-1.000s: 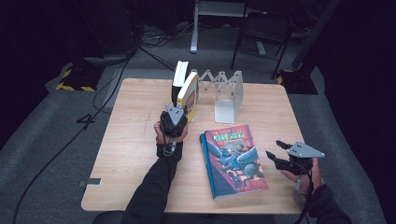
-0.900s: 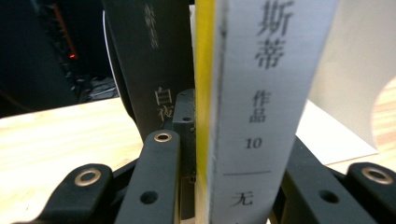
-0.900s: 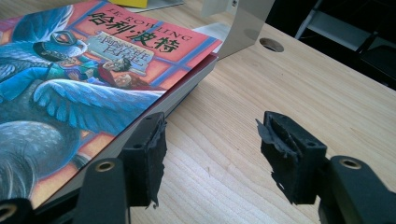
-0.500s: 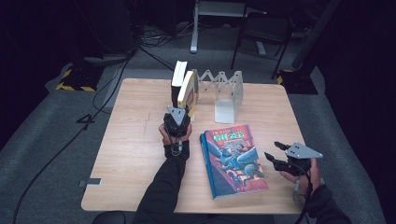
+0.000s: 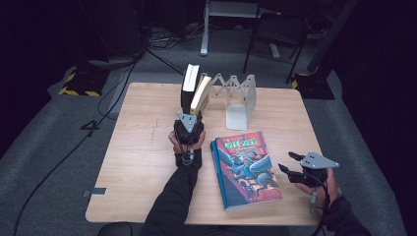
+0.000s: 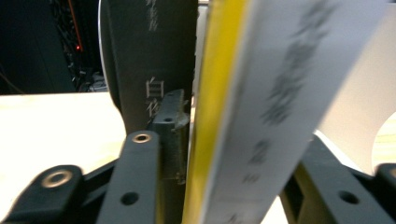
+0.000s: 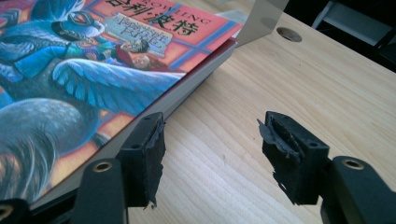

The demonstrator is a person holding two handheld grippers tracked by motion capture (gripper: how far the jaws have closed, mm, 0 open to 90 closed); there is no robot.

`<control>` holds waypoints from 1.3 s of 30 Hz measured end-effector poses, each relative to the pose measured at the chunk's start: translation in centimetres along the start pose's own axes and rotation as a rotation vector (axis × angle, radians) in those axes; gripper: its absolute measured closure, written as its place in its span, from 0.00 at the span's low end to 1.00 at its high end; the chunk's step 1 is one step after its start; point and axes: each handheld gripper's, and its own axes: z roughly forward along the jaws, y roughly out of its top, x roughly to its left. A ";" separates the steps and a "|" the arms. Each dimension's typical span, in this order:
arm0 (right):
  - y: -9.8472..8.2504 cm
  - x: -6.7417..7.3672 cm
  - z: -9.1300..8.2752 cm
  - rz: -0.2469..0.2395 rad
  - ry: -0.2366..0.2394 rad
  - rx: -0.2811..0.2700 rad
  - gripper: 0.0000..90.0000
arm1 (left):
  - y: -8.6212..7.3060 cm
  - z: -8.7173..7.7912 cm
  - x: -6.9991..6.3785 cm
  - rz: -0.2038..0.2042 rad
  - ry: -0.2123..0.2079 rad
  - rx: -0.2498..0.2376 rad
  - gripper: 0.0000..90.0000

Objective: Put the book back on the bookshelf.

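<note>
A thin book [image 5: 201, 93] with a yellow cover and white spine leans against an upright dark book [image 5: 190, 84] at the back of the table. My left gripper [image 5: 193, 114] points at it. In the left gripper view, that thin book [image 6: 261, 93] stands between my jaws [image 6: 243, 126]. They have just been opening, and the left pad [image 6: 176, 123] looks barely off the yellow cover. A colourful illustrated book [image 5: 246, 167] lies flat. My right gripper [image 5: 287, 161] is open and empty beside its right edge [image 7: 210, 135].
A white zigzag book rack [image 5: 231, 84] with a bookend plate [image 5: 237, 115] stands behind the flat book. The wooden table [image 5: 137, 147] has bare room at the left. A chair [image 5: 275, 34] and cables sit on the floor beyond.
My left hand and gripper have shifted slightly to the right at the leaning book. The right gripper and the flat book have not moved.
</note>
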 end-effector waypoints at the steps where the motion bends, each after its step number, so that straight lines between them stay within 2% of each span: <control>1: -0.1 0.0 0.0 0.000 0.000 0.005 0.44 | -0.2 0.0 0.0 0.011 0.011 0.001 0.75; 5: -0.4 0.0 -0.1 0.000 0.007 0.016 0.44 | -0.9 0.0 0.3 -0.007 0.015 0.038 0.73; 6: -0.5 0.0 0.0 -0.005 0.008 0.021 0.44 | -1.1 0.1 0.3 -0.013 0.015 0.047 0.78; 10: -0.5 0.1 0.0 -0.008 0.010 0.028 0.44 | -1.3 0.2 -0.1 0.019 0.040 0.051 0.83; 14: -0.4 0.3 0.3 -0.016 0.016 0.031 0.44 | -1.1 0.7 -0.7 0.007 0.072 0.051 0.83; 16: -0.4 0.5 0.4 -0.021 0.022 0.037 0.44 | -1.0 1.0 -0.9 -0.016 0.079 0.048 0.83; 19: -0.4 0.8 0.7 -0.033 0.028 0.048 0.44 | -0.9 1.4 -1.0 -0.024 0.083 0.046 0.82; 22: -0.5 0.9 0.8 -0.043 0.033 0.055 0.43 | -0.8 1.6 -0.9 -0.013 0.069 0.050 0.81; 26: -0.5 0.7 0.7 -0.036 0.031 0.047 0.43 | -0.8 1.3 -0.7 -0.019 0.045 0.056 0.74; 31: -0.6 0.4 0.5 -0.017 0.033 0.040 0.43 | -0.8 0.9 -0.6 -0.032 0.038 0.056 0.68; 34: -0.5 0.5 0.5 -0.028 0.029 0.045 0.42 | -0.9 0.7 -0.4 -0.027 0.027 0.057 0.67; 36: -0.5 0.5 0.5 -0.030 0.028 0.046 0.42 | -0.9 0.4 -0.2 -0.030 0.022 0.058 0.59; 37: -0.5 0.5 0.5 -0.030 0.028 0.046 0.42 | -1.0 0.3 -0.1 -0.034 0.017 0.064 0.59; 39: -0.5 0.5 0.4 -0.024 0.033 0.048 0.42 | -1.3 -0.1 0.2 -0.056 -0.015 0.081 0.53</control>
